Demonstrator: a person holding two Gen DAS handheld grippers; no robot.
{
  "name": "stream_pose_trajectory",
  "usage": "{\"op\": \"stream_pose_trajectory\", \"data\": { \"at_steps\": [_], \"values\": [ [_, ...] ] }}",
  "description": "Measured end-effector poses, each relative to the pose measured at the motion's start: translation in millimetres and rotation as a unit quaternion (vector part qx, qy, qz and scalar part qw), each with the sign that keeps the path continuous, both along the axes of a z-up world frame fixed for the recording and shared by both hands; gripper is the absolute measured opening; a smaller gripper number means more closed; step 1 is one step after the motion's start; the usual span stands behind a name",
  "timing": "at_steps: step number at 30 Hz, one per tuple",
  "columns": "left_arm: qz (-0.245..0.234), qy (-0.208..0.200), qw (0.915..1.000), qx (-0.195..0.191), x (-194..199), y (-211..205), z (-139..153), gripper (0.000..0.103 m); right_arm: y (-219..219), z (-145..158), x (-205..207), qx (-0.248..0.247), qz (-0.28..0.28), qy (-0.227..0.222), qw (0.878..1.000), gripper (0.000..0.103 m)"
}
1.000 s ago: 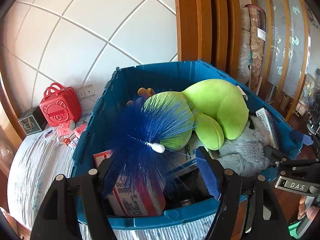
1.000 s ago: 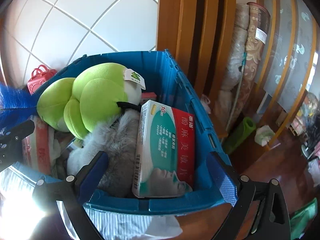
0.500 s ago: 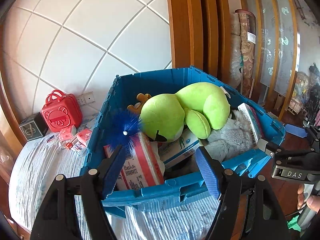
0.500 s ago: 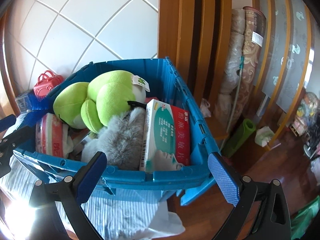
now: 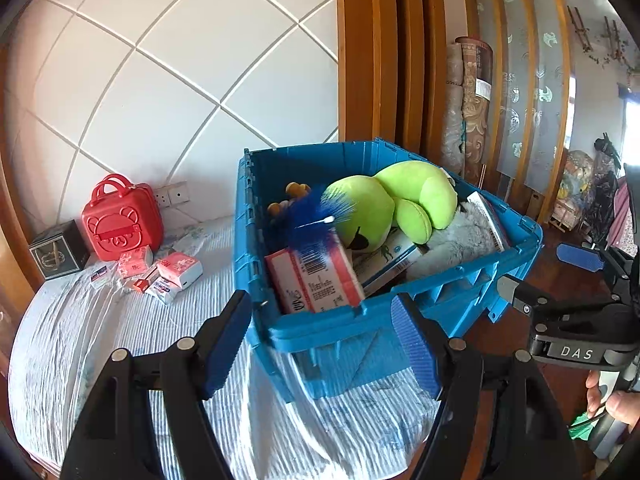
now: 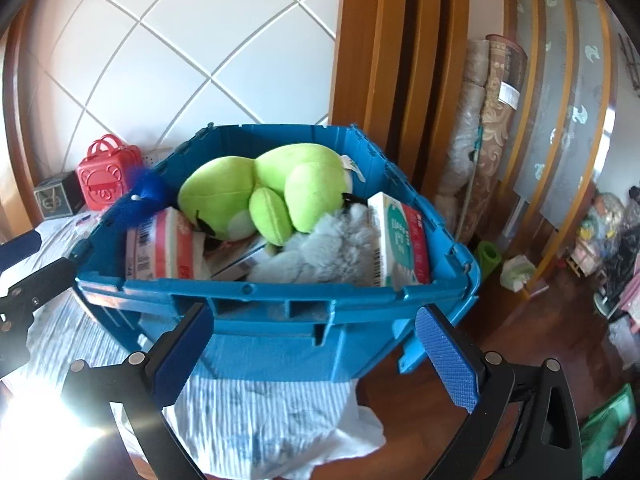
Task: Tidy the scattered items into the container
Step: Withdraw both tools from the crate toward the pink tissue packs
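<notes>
The blue crate (image 5: 332, 328) stands on the striped bed. It holds a green plush (image 5: 384, 204), a blue feather duster (image 5: 316, 216), a red-and-white box (image 5: 316, 280) and grey fur (image 5: 460, 236). My left gripper (image 5: 320, 344) hangs open and empty in front of the crate's near corner. In the right wrist view the crate (image 6: 248, 290) shows the green plush (image 6: 260, 188), a green-and-red box (image 6: 400, 240) and the duster (image 6: 144, 196). My right gripper (image 6: 316, 360) is open and empty, just short of the crate's near wall. Each gripper appears in the other's view: right gripper (image 5: 548, 276), left gripper (image 6: 28, 264).
By the tiled wall sit a red bear case (image 5: 120, 216), a dark box (image 5: 58, 250) and several small tissue packets (image 5: 160, 268) on the bedding (image 5: 120, 320). Rolled rugs (image 5: 468, 108) lean on the wooden frame. A green roll (image 6: 490, 258) lies on the wood floor beyond the crate.
Both grippers have drawn back from the crate, which now looks smaller and farther. The duster, close to the left fingers before, now lies inside the crate.
</notes>
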State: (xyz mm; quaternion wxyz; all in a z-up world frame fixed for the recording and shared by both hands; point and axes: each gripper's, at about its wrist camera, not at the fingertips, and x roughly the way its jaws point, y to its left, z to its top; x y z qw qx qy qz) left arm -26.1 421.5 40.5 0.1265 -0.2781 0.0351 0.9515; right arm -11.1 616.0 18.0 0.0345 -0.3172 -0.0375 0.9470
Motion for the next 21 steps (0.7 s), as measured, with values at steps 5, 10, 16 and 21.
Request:
{"op": "stream_pose_trajectory", "data": {
  "at_steps": [5, 10, 16, 21],
  "values": [
    [0.006, -0.007, 0.9999, 0.005, 27.8, -60.0, -4.1, 0.072, -58.0, -3.3, 29.1, -0.003, -0.005, -0.002, 1.000, 0.103],
    [0.028, -0.015, 0.9995, 0.005, 50.1, -118.1, -10.5, 0.072, -122.4, -5.7, 52.0, 0.001, 0.021, -0.003, 1.000, 0.103],
    [0.074, -0.025, 0.9969, 0.015, 55.3, -178.9, -17.1, 0.072, -197.6, -5.9, 54.3, 0.008, 0.083, -0.009, 0.996, 0.103],
    [0.111, -0.033, 0.9932, 0.013, 45.0, -214.7, -26.2, 0.072, -246.7, -7.3, 34.3, 0.012, 0.137, -0.009, 0.990, 0.103]
  ]
}}
